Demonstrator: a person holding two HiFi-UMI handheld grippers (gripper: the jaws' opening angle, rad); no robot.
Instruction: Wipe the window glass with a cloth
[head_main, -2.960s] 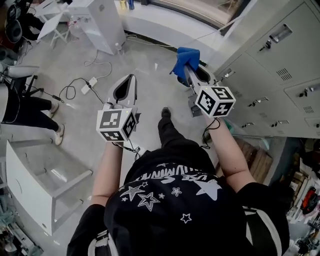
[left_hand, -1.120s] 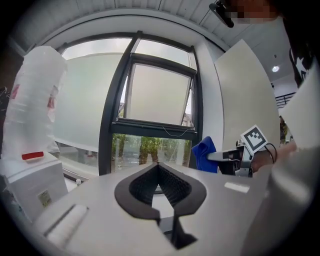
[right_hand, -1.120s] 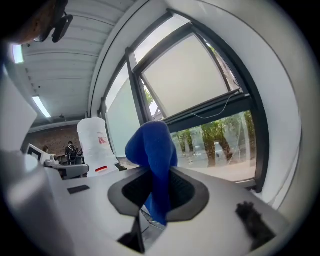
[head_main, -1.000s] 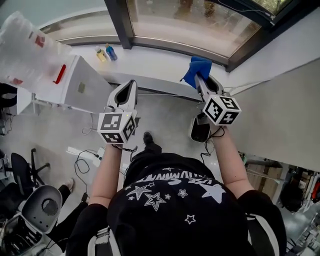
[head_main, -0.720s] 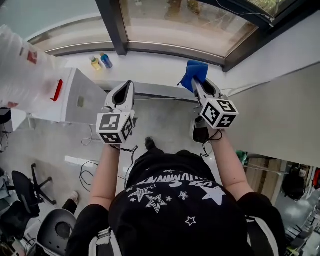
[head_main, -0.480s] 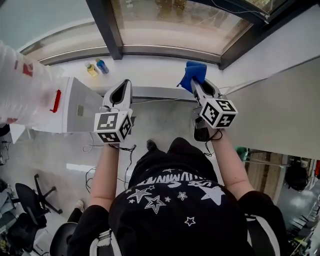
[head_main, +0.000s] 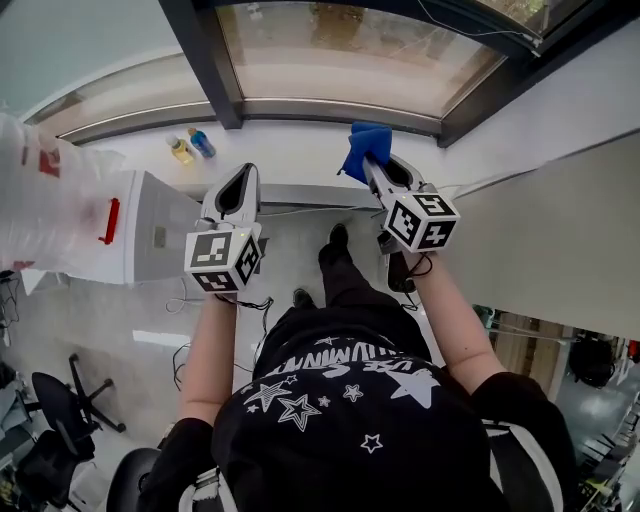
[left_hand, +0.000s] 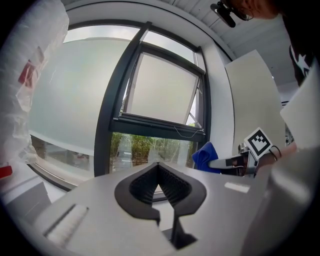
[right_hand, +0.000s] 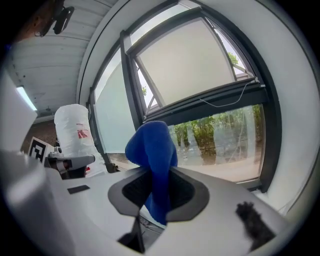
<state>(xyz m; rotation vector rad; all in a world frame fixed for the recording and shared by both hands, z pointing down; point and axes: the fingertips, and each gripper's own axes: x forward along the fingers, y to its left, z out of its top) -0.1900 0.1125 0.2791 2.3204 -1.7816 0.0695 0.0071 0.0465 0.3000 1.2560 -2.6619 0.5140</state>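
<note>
**A:** So where's the cloth (head_main: 363, 143) right now, and which side has it?

**B:** It's in the right gripper (head_main: 372, 170). The jaws are clamped on its lower part, and the rest of the blue bunch stands up past the fingertips, roughly along the line the jaws point.

**A:** And the window glass (head_main: 350, 45)?

**B:** Straight ahead of that gripper on the far side, beyond the white sill (head_main: 290, 150) and the dark bottom frame (head_main: 330, 108). From the head view the cloth sits over the sill, near the frame. I'd judge it hasn't touched the pane yet, though I can't be certain of the gap.

**A:** So the move is forward and up?

**B:** That's my reading. The cloth leads and the glass lies directly beyond it, so pushing away from the body should bring the bunched end onto the pane first.

**A:** What about the left gripper (head_main: 243, 178)?

**B:** Its jaws are closed together with nothing between them. It's held level with the right one, to the left and well apart from the cloth, and it points at the same window. The right is plainly the working side.

**A:** Anything in the way?

**B:** Two small bottles (head_main: 181, 151) stand on the sill far off to the left, clear of the cloth's path.
</note>
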